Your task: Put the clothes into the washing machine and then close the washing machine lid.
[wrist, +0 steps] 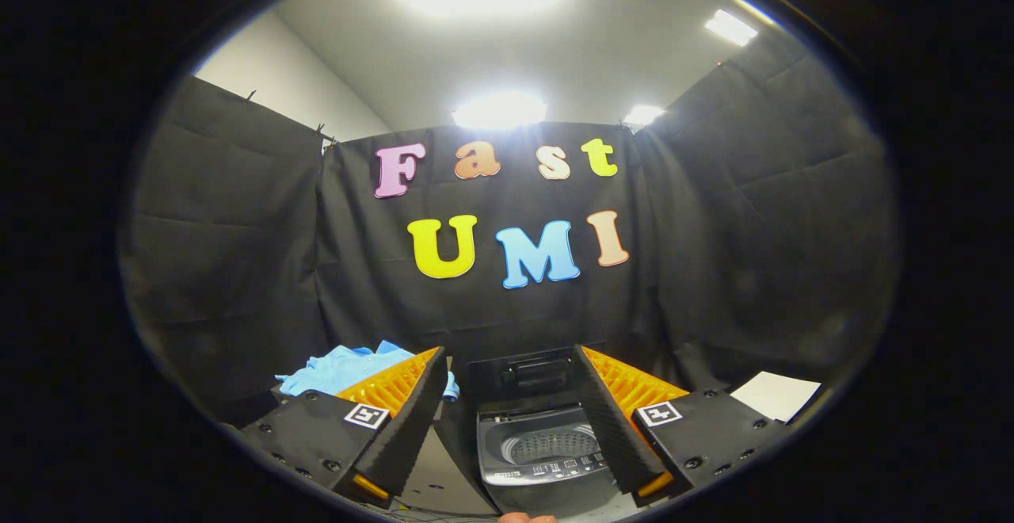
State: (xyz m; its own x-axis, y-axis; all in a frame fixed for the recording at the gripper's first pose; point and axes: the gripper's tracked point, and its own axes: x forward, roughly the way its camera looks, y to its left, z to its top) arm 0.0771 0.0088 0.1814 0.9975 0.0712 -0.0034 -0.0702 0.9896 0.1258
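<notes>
Fingers [412, 420] spread, empty; gripper [515, 420] frames washing machine [547, 448], lid [523, 372] up, drum open. Blue clothes [341, 368] lie left beyond the left finger, beside the machine.

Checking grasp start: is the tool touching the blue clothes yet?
Apart. In the gripper view the tool is open and holds nothing; the blue clothes lie heaped beyond its left finger, beside the washing machine.
</notes>
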